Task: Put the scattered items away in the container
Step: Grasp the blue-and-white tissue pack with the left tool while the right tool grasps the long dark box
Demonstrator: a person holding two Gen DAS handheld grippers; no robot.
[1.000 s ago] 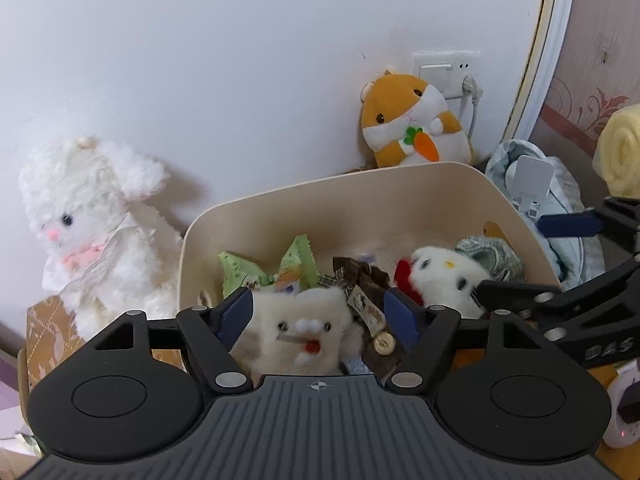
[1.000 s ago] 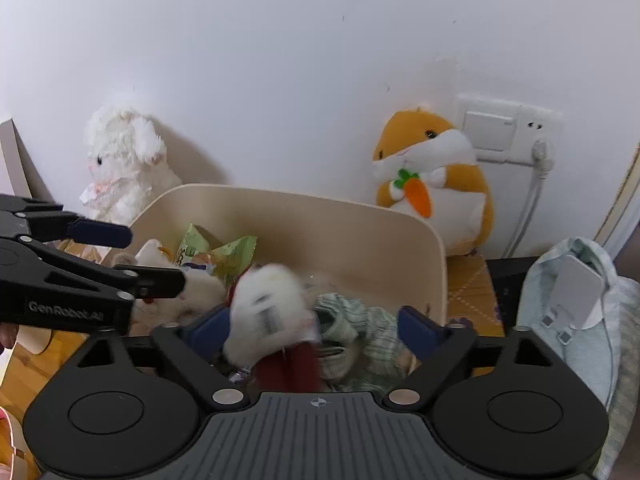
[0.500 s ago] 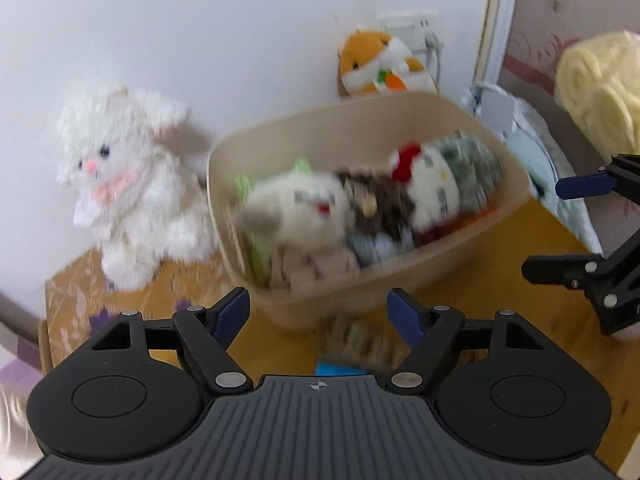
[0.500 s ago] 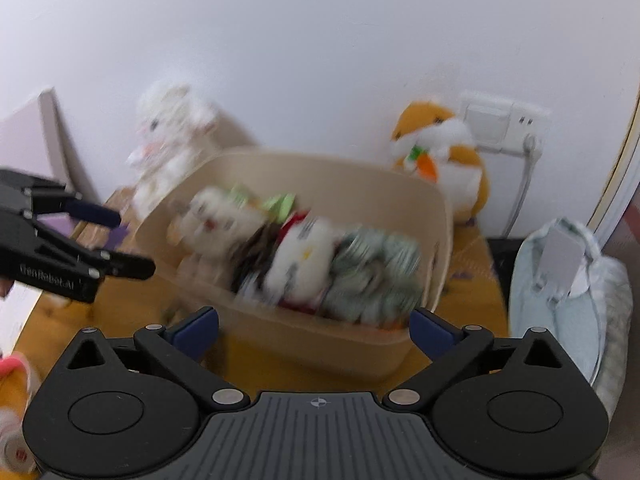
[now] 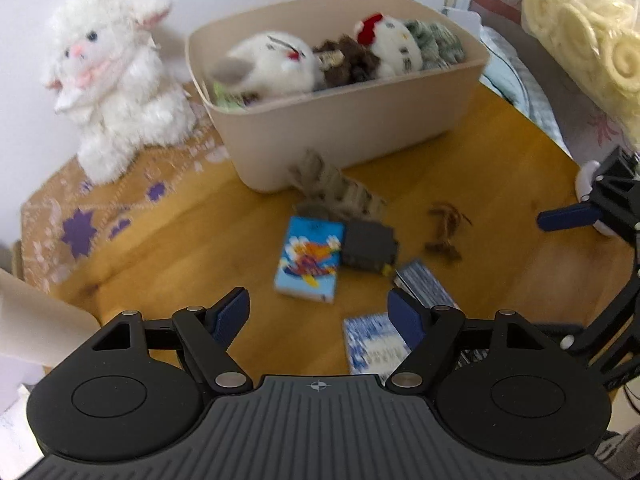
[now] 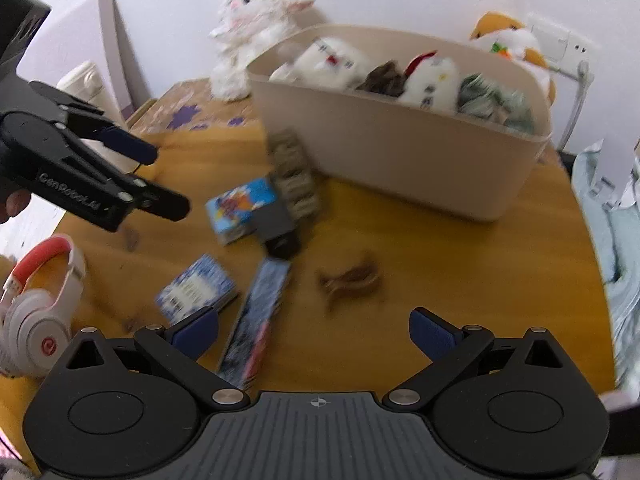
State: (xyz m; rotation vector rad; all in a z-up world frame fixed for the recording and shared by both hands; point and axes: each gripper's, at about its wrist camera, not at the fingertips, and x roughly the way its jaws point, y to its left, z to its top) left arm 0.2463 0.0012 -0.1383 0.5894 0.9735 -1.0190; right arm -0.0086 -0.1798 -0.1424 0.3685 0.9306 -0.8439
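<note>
A beige tub (image 5: 360,120) (image 6: 400,160) at the back of the wooden table holds two white plush toys, a brown item and a green cloth. In front of it lie a brown knitted piece (image 5: 340,192) (image 6: 294,172), a light blue carton (image 5: 310,258) (image 6: 240,208), a dark grey block (image 5: 370,246) (image 6: 276,228), a brown bow (image 5: 446,228) (image 6: 350,280) and two blue-white packets (image 5: 374,344) (image 6: 196,286). My left gripper (image 5: 319,314) (image 6: 160,184) is open and empty above the packets. My right gripper (image 6: 314,330) (image 5: 572,216) is open and empty in front of the bow.
A white plush rabbit (image 5: 116,76) sits left of the tub, an orange hamster plush (image 6: 508,40) behind it. White and red headphones (image 6: 36,312) lie at the table's left edge. Pale blue bedding (image 6: 612,220) and a yellow bundle (image 5: 584,28) are to the right.
Both grippers have pulled back and up from the tub, leaving the two white plush toys inside. The table in front of the tub with its scattered items has come into view.
</note>
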